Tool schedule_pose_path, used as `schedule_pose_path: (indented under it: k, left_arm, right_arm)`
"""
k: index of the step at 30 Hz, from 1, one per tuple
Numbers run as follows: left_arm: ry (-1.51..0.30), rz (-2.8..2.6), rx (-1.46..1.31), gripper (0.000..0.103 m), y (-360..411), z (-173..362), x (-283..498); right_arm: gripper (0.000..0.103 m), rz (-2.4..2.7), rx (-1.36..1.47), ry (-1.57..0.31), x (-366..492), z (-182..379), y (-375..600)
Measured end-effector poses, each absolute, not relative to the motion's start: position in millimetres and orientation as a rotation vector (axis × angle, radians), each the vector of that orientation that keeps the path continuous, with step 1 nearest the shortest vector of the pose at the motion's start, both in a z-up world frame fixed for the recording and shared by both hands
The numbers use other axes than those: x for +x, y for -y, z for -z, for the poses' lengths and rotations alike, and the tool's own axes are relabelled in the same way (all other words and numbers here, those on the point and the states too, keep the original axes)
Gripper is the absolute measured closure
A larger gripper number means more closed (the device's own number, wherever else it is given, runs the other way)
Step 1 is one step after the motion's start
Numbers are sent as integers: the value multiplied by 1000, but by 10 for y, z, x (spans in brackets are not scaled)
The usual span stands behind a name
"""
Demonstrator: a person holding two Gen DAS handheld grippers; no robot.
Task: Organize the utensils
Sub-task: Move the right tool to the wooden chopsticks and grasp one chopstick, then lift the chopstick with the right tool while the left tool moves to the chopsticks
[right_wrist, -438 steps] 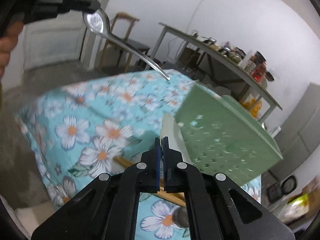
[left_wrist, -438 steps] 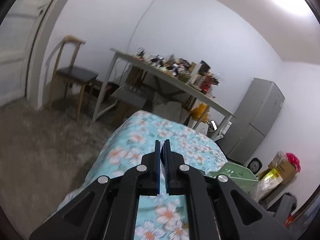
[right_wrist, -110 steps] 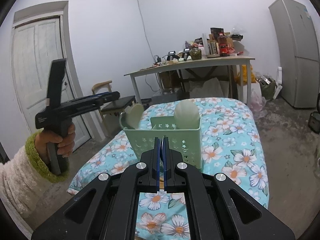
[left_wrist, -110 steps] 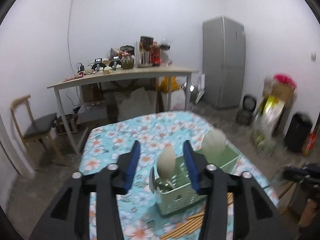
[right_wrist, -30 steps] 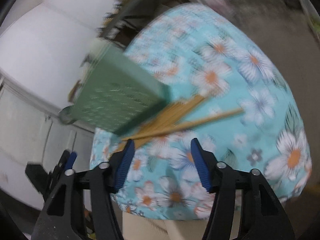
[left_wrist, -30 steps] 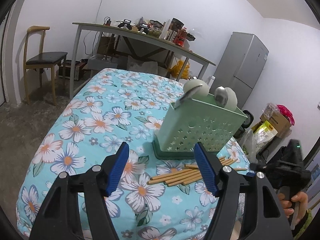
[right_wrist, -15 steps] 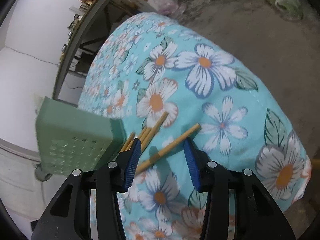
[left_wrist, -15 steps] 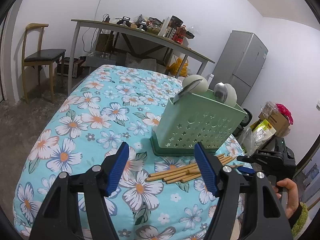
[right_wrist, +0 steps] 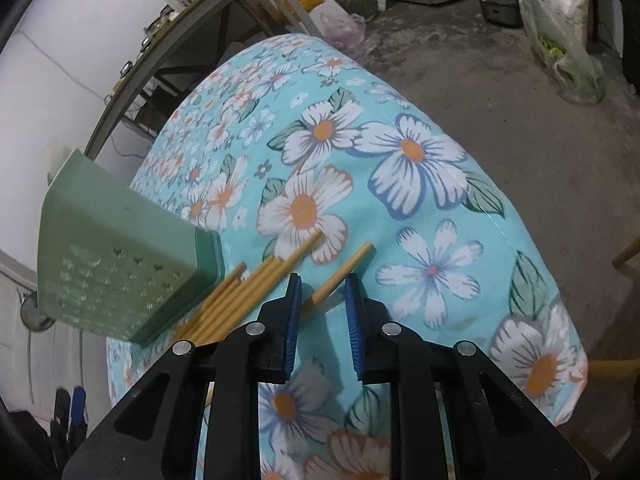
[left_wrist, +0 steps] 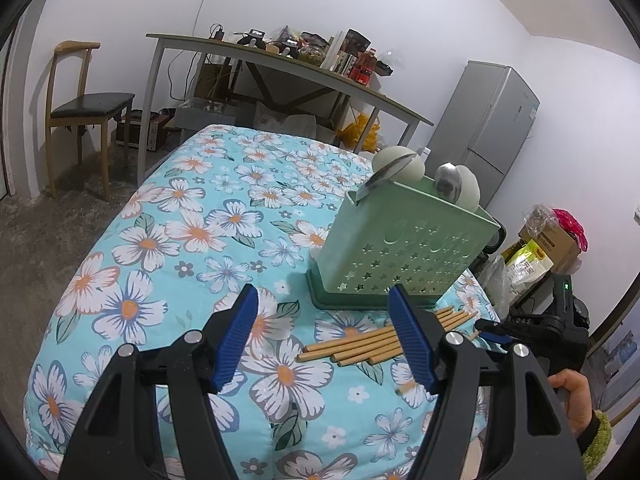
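A green perforated utensil holder stands on the floral tablecloth with metal and pale spoons sticking out of it. Several bamboo chopsticks lie bundled at its base. My left gripper hovers open in front of the holder, nothing between its fingers. In the right wrist view the holder is at the left and the chopstick bundle beside it. One separate chopstick runs between the jaws of my right gripper. The jaws are closing, with a gap still showing at each pad.
The cloth drops off at the table edge just right of the chopsticks, with bare concrete floor beyond. A long cluttered desk, a wooden chair, a grey fridge and boxes and bags line the walls.
My right gripper has tipped down and come closer over the chopsticks. Its jaws have narrowed around the single stray chopstick. The left gripper has hardly moved.
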State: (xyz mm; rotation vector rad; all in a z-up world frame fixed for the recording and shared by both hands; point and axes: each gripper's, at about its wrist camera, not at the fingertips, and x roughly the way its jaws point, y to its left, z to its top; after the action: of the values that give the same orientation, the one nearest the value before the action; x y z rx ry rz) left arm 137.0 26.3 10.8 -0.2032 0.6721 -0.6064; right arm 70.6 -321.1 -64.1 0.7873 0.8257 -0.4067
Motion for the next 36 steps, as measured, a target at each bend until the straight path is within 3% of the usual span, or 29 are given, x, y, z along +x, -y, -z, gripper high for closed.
schedule_pose_path:
  k: [15, 36]
  left_arm:
    - [-658, 624, -74, 38, 78, -136, 1215]
    - [-649, 703, 124, 38, 753, -17, 1083]
  right_arm:
    - [93, 374, 629, -847, 661, 635, 3089]
    - [99, 205, 866, -792, 392, 749, 3396]
